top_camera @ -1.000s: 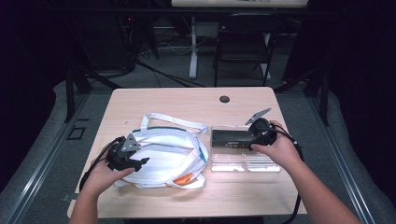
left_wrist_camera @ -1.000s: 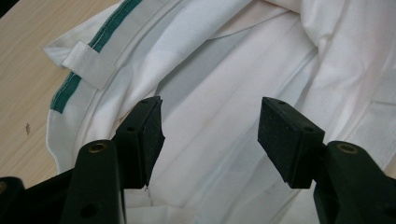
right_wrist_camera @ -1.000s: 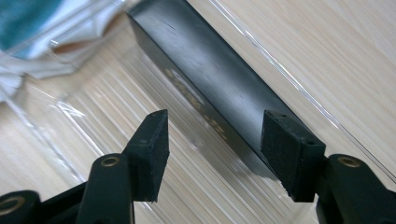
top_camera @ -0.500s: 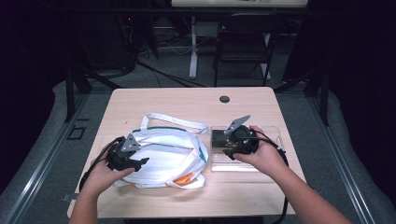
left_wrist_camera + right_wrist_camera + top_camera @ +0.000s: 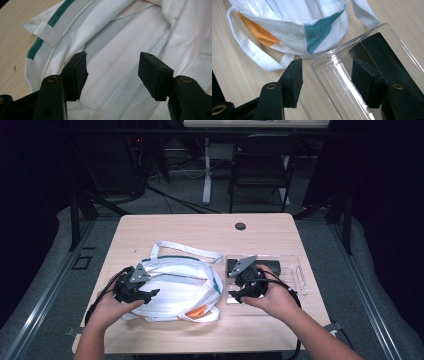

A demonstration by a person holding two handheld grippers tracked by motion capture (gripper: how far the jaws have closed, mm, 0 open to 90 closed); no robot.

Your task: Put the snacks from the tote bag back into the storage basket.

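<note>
A white fabric bag (image 5: 180, 282) with green trim and an orange patch lies on the left half of the wooden table (image 5: 200, 230). My left gripper (image 5: 150, 295) rests at the bag's left end. In the left gripper view it is open (image 5: 112, 62) over the white cloth (image 5: 120, 30), with nothing pinched. To the bag's right sits a clear plastic tray (image 5: 295, 270) with a flat black object (image 5: 272, 265) inside. My right gripper (image 5: 236, 292) is open (image 5: 325, 72) astride the tray's near-left corner (image 5: 337, 72): one pad over bare wood, the other over the tray beside the black object (image 5: 384, 52).
The bag's loose straps (image 5: 187, 250) trail toward the back of the table. A round black grommet (image 5: 240, 226) sits near the far edge. A dark chair (image 5: 260, 170) and desk legs stand on the floor beyond the table. The bag's teal and orange corner (image 5: 317, 32) lies just past the right jaws.
My right gripper has slid left along the tray, from its right part to the corner nearest the bag. The left gripper and the bag have stayed put.
</note>
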